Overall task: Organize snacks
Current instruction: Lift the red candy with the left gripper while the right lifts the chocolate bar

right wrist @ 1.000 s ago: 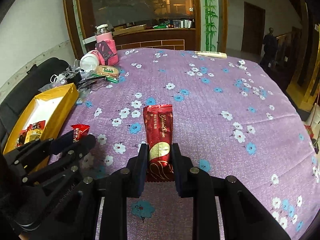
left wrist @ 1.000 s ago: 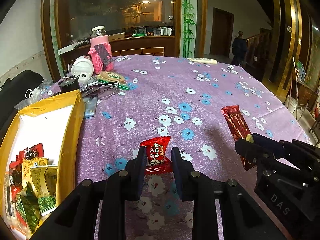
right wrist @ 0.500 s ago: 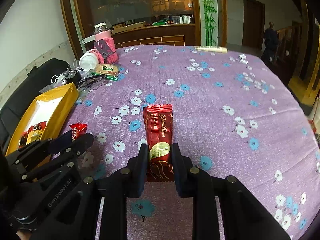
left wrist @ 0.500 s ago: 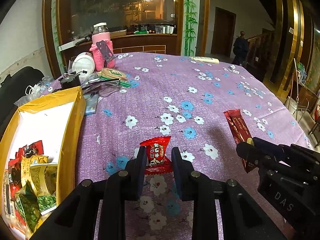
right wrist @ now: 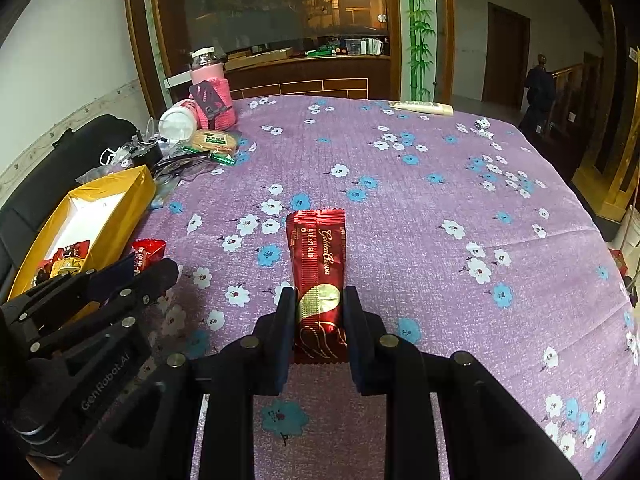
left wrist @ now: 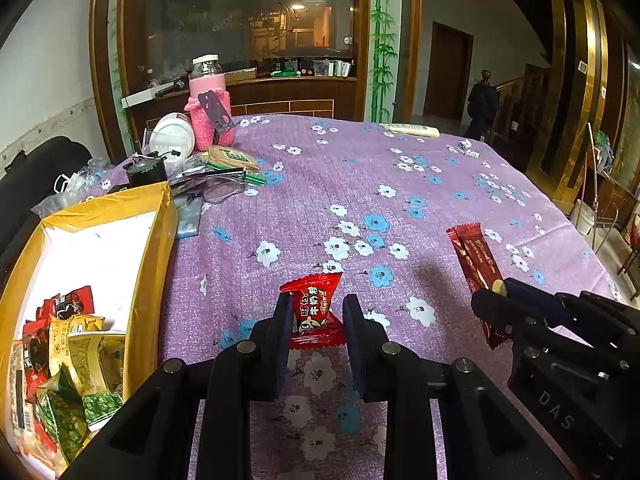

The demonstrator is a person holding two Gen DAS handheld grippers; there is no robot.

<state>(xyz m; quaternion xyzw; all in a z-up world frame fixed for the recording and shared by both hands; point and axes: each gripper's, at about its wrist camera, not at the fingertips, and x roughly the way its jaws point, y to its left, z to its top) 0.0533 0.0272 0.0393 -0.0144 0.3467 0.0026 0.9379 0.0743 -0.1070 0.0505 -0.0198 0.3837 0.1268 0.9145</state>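
- My left gripper (left wrist: 316,312) is clamped on a small red candy (left wrist: 314,308), which stands between its fingers above the purple flowered tablecloth (left wrist: 320,184).
- My right gripper (right wrist: 318,312) is closed on the lower end of a dark red wafer bar (right wrist: 318,252); the bar's free end points to 12 o'clock over the cloth.
- In the left wrist view the right gripper sits at 3 o'clock from the candy, close beside it and apart.
- At 9 o'clock from the left gripper lies a yellow box (left wrist: 154,256), open, with mixed snack packets (left wrist: 68,360) heaped at its near end.
- At 11 o'clock, past the box, clutter crowds the table's edge: a pink-sleeved jar (left wrist: 210,108), a white lidded tub (left wrist: 172,136), a packet of biscuits (left wrist: 230,158).
- At 1 o'clock, far off, lie a pale tube (left wrist: 412,130) and two dice (left wrist: 468,148).
- The cloth between candy and box is bare.
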